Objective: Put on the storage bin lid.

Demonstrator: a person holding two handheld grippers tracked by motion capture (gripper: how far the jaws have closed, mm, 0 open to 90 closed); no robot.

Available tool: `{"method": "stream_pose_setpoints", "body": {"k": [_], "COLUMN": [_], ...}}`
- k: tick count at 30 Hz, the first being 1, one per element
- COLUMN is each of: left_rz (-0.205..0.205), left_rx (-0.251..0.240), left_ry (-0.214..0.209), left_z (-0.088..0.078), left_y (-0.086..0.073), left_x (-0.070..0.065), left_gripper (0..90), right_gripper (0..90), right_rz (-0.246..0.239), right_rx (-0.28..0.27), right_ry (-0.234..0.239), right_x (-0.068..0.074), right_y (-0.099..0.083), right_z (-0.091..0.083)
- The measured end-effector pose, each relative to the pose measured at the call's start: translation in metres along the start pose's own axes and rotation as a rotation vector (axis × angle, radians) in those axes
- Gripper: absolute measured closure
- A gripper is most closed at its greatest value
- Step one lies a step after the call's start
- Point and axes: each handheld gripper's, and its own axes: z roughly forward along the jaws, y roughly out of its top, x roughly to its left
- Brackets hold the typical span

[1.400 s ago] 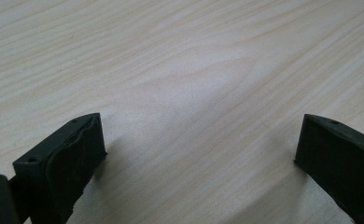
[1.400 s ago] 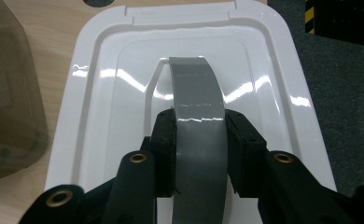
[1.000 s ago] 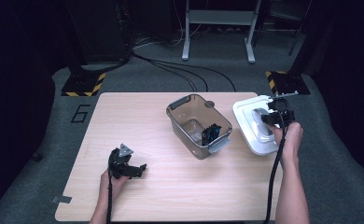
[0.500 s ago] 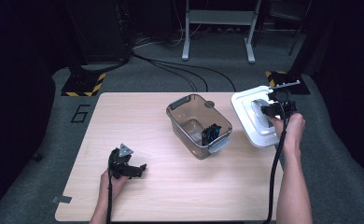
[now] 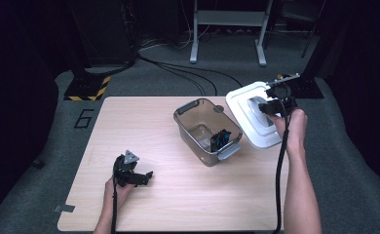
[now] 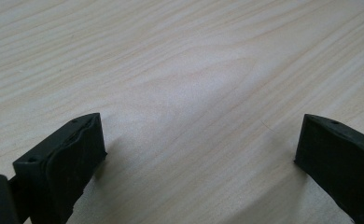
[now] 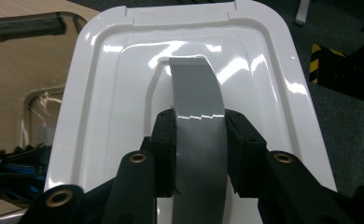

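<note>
- Right gripper (image 7: 199, 154) is clamped on the grey handle (image 7: 196, 100) of the white lid (image 5: 254, 114); keep it level over the box (image 5: 207, 129).
- Left gripper (image 5: 129, 173) rests wide open, holding nothing.

Black-and-blue item (image 5: 219, 140) inside the clear bin (image 5: 198, 109), too small to identify

**White lid held over the table's right edge**

The lid (image 5: 249, 114) is white, glossy plastic, rectangular with rounded corners and a raised rim, and has a grey arched handle (image 7: 199, 126) across its recessed centre. It is tilted, off the table, just right of the bin (image 5: 207, 130). The bin is clear, smoky plastic with grey latches, open-topped, standing upright near the table's middle. Black and blue items (image 5: 218, 139) lie inside it.
</note>
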Motion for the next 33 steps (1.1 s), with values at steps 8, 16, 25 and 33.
{"method": "stream_pose_setpoints", "body": {"k": [8,16,25,33], "left_rz": [0.000,0.008,0.008,0.006], "left_rx": [0.000,0.006,0.005,0.006], "left_ry": [0.000,-0.002,-0.001,-0.002], "left_z": [0.000,0.000,0.000,0.000], "left_y": [0.000,0.000,0.000,0.000], "left_x": [0.000,0.000,0.000,0.000], "left_gripper": [1.3,1.4,1.4,1.4], "right_gripper": [67.1,67.1,67.0,67.0], "right_rz": [-0.034,-0.061,-0.064,-0.088], "right_rx": [-0.007,-0.004,0.037,0.083], "right_ry": [0.059,0.117,0.174,0.230], "right_x": [0.019,0.038,0.061,0.084], "right_y": [0.014,0.027,0.038,0.046], "right_z": [0.000,0.006,0.022,0.040]}}
